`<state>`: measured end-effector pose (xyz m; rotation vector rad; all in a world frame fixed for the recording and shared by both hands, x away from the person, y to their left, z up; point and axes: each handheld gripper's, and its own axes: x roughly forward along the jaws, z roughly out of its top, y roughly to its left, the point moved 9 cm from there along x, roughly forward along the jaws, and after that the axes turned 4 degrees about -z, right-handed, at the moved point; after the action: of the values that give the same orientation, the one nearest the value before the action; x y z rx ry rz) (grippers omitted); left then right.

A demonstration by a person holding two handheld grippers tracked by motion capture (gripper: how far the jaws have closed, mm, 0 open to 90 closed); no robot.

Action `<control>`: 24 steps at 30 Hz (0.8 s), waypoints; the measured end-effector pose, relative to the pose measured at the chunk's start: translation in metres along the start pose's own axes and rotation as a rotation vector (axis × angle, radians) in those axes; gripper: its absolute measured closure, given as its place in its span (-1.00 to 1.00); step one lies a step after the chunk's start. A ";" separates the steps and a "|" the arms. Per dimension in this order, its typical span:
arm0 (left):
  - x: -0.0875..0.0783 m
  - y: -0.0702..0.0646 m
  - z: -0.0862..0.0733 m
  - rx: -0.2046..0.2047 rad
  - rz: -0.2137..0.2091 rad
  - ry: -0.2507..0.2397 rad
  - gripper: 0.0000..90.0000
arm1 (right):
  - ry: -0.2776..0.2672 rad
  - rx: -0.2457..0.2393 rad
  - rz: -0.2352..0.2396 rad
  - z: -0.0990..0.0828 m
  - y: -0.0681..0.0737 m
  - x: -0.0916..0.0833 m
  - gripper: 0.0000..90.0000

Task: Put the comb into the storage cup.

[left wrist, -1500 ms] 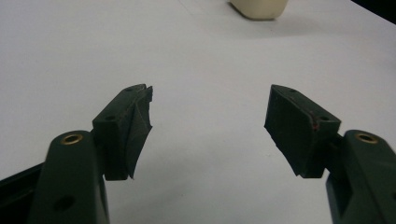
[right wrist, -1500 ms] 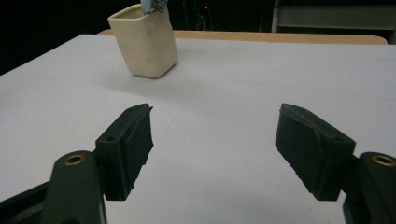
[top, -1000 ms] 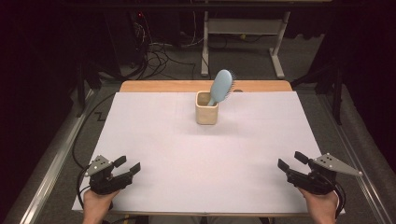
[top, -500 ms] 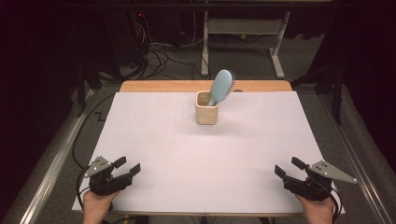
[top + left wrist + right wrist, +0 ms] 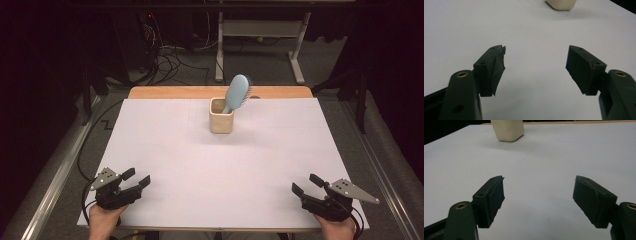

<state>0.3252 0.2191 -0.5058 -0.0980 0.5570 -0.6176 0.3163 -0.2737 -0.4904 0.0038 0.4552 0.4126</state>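
A cream square cup [image 5: 221, 120] stands at the far middle of the white-covered table [image 5: 200, 165]. A light blue hairbrush [image 5: 236, 92] sits in it, head up and leaning right. My left gripper [image 5: 136, 177] rests low at the near left corner, open, with nothing between its jaws. My right gripper [image 5: 305, 184] sits at the near right corner, also open and empty. The left gripper view has the left gripper [image 5: 536, 53] spread over bare white sheet, the cup [image 5: 561, 3] far ahead. In the right gripper view the right gripper [image 5: 539, 182] gapes wide, the cup [image 5: 507, 131] at upper left.
A wooden table edge [image 5: 175, 92] shows past the white sheet at the back. Behind it stand a white desk frame [image 5: 260, 30] and tangled cables [image 5: 170, 57] on the floor. A metal rail [image 5: 60, 175] runs along the left side.
My right gripper has sunk a little and slid toward the near edge of the table. The left gripper, cup and brush have kept still.
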 end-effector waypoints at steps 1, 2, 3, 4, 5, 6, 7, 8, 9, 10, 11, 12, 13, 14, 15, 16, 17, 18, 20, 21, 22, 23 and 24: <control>0.000 0.000 0.000 0.000 0.000 0.000 -0.29 | -0.001 0.002 -0.001 -0.001 0.000 0.000 -0.44; 0.000 0.000 0.000 -0.001 0.000 0.000 -0.29 | 0.000 0.005 -0.001 -0.002 -0.001 0.000 -0.44; 0.000 0.000 0.000 -0.001 0.000 0.001 -0.29 | -0.001 0.006 -0.001 -0.002 -0.001 0.000 -0.44; 0.000 0.000 0.000 -0.001 0.001 0.001 -0.29 | -0.004 0.005 -0.002 -0.002 -0.001 0.000 -0.44; 0.000 0.000 0.000 -0.003 0.000 0.000 -0.29 | -0.005 0.008 -0.002 -0.003 -0.001 -0.001 -0.44; 0.000 0.001 0.000 -0.004 0.000 0.001 -0.29 | -0.007 0.009 -0.003 -0.003 -0.001 -0.001 -0.44; 0.001 0.001 -0.001 -0.005 -0.001 0.003 -0.29 | -0.009 0.013 -0.003 -0.004 -0.002 -0.002 -0.44; 0.001 0.000 -0.001 -0.005 -0.001 0.005 -0.29 | -0.013 0.017 -0.004 -0.004 -0.002 -0.002 -0.44; 0.001 0.000 -0.001 -0.004 -0.001 0.007 -0.29 | -0.015 0.021 -0.006 -0.005 -0.003 -0.002 -0.44; 0.002 0.000 -0.002 -0.004 -0.001 0.009 -0.29 | -0.014 0.024 -0.007 -0.006 -0.004 -0.003 -0.44; 0.002 0.000 -0.002 -0.003 -0.002 0.013 -0.29 | -0.013 0.027 -0.009 -0.007 -0.004 -0.003 -0.44; 0.003 0.000 -0.002 -0.003 -0.002 0.014 -0.29 | -0.013 0.025 -0.010 -0.008 -0.005 -0.003 -0.44; 0.003 0.000 -0.002 -0.004 -0.001 0.016 -0.29 | -0.013 0.025 -0.012 -0.009 -0.005 -0.004 -0.44; 0.003 0.000 -0.003 -0.005 -0.001 0.017 -0.29 | -0.014 0.029 -0.012 -0.009 -0.005 -0.005 -0.44; 0.003 0.000 -0.003 -0.006 -0.001 0.017 -0.29 | -0.014 0.030 -0.013 -0.010 -0.006 -0.005 -0.44; 0.003 0.001 -0.003 -0.007 0.000 0.018 -0.29 | -0.014 0.029 -0.014 -0.010 -0.006 -0.005 -0.44; 0.004 0.001 -0.003 -0.007 0.000 0.019 -0.29 | -0.014 0.025 -0.016 -0.010 -0.006 -0.006 -0.44; 0.004 0.001 -0.003 -0.007 0.000 0.021 -0.29 | -0.011 0.023 -0.017 -0.011 -0.005 -0.006 -0.44; 0.003 0.001 -0.003 -0.009 0.000 0.019 -0.29 | -0.009 0.011 -0.017 -0.011 -0.004 -0.006 -0.43; 0.003 0.001 -0.003 -0.011 -0.001 0.020 -0.29 | -0.011 0.004 -0.019 -0.011 -0.004 -0.006 -0.43; 0.003 0.002 -0.003 -0.012 -0.001 0.021 -0.29 | -0.012 0.001 -0.020 -0.011 -0.004 -0.006 -0.43; 0.003 0.002 -0.003 -0.012 -0.002 0.022 -0.29 | -0.012 0.003 -0.020 -0.011 -0.004 -0.006 -0.43; 0.003 0.002 -0.003 -0.012 -0.002 0.020 -0.29 | -0.011 0.006 -0.021 -0.011 -0.005 -0.006 -0.43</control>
<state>0.3265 0.2189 -0.5101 -0.1040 0.5799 -0.6179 0.3088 -0.2810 -0.4984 0.0066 0.4452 0.3907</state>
